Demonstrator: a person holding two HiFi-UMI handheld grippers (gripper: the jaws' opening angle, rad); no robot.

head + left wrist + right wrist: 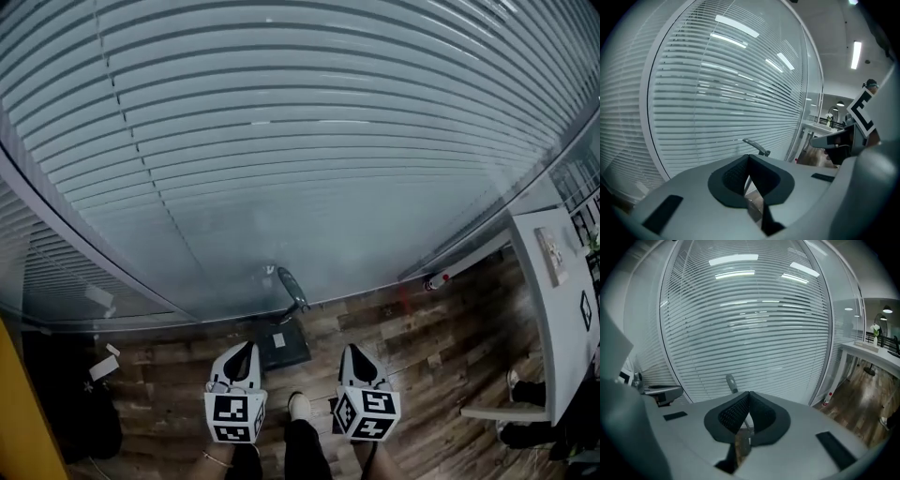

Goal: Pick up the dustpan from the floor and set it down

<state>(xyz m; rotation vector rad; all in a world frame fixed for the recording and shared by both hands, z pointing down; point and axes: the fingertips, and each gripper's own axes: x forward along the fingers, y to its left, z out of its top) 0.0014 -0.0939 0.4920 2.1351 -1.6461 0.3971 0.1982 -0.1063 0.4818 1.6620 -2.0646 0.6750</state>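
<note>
Both tongs are pressed together and hold nothing: your left tongs [246, 349] sit lower centre-left, your right tongs [354, 352] lower centre-right. The dustpan [283, 343] rests on the wooden floor [412, 328] between their tips, with its handle rising toward the blinds [300, 141].

We see our left gripper [748, 159] and right gripper [749, 394] as smooth, matt pale-grey plastic shells with dark, finely ribbed pads [733, 414]. Ahead of them, the dark grey plastic dustpan [282, 347] looks dull and smooth on the knotty, matt brown wood-plank floor [422, 328]. Beyond it stands a glossy glass wall [300, 141] over white slatted blinds [375, 216].
</note>
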